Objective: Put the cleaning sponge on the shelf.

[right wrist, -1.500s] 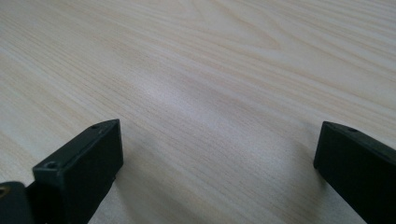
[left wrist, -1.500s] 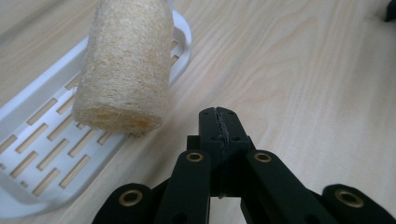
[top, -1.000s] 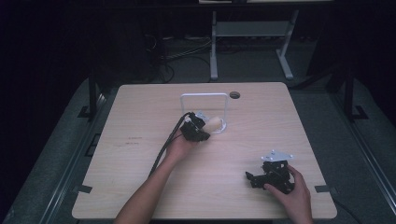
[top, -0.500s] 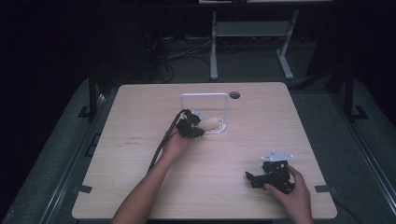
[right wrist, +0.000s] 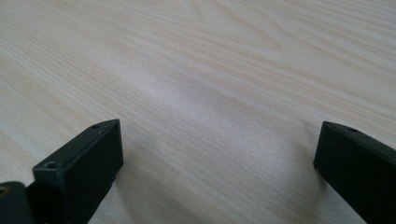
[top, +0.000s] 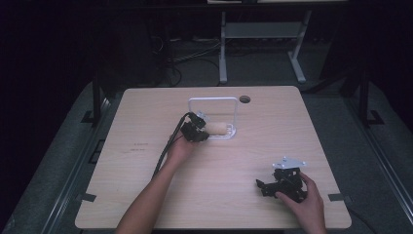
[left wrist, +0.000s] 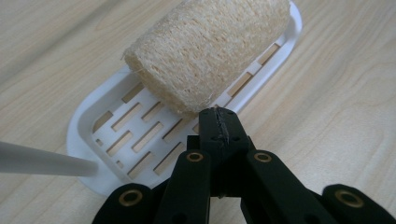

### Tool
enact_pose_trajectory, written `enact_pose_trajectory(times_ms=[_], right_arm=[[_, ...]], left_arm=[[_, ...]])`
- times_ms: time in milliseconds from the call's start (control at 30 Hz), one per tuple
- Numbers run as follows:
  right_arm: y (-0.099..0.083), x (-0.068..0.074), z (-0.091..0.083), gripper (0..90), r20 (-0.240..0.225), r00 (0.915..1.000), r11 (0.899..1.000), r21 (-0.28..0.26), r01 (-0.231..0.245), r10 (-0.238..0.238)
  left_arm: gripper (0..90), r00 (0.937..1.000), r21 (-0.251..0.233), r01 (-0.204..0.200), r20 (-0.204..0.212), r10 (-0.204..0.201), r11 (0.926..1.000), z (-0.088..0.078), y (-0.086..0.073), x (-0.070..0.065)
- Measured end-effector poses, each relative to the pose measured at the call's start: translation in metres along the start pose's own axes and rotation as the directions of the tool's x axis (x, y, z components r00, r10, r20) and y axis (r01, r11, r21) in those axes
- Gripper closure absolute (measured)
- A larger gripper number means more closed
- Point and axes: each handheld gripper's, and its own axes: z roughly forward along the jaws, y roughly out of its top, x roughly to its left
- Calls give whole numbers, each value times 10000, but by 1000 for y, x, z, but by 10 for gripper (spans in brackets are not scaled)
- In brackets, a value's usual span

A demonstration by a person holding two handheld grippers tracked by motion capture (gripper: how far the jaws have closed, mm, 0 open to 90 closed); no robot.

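Reaching left gripper [left wrist: 219, 122] jaws closed beside loofah [left wrist: 210, 49].

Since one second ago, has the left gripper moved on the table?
Yes, slightly. The left gripper has shifted toward the person and a little left, measured against the white frame; the loofah lies just past its tip.

Left forearm [top: 148, 195] stretched forward and rightward from the bottom edge, left hand [top: 179, 148] wrapped round the left hand-held gripper [top: 204, 132], cable trailing back along the arm. Jaws pressed together with nothing between them, tips pointing forward and down. Right hand [top: 304, 202] low near the bottom right, gripping the right hand-held gripper [top: 263, 186] from behind, grey three-cornered plate on top, jaws pointing left and spread wide apart close above the counter [top: 146, 126]
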Motion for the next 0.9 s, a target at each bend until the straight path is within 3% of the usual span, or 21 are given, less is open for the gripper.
enact_pose_trajectory(times_ms=[267,467,700,733,800,900], right_arm=[[0,0,0,10,1,10000,10000,1,1,-1],[0,0,0,10,0,10000,10000,2,1,-1],[0,0,0,9,-2,10000,10000,3,-2,2],[0,0,0,9,-1,10000,10000,2,-1,1],[0,0,0,9,0,10000,10000,5,1,-1],[0,0,0,9,-2,10000,10000,5,5,-5]], left_arm=[[899,9997,1,-113,195,113,9999,-7,-3,-1],[869,9991,-225,140,412,-130,9996,-17,-8,-2],[667,9984,-381,274,512,-254,9989,-26,-16,-2],[579,9986,-413,266,466,-247,9988,-27,-17,-1],[513,9980,-429,324,550,-300,9986,-30,-19,-1],[467,9984,-607,339,465,-311,9976,-38,-22,-2]])
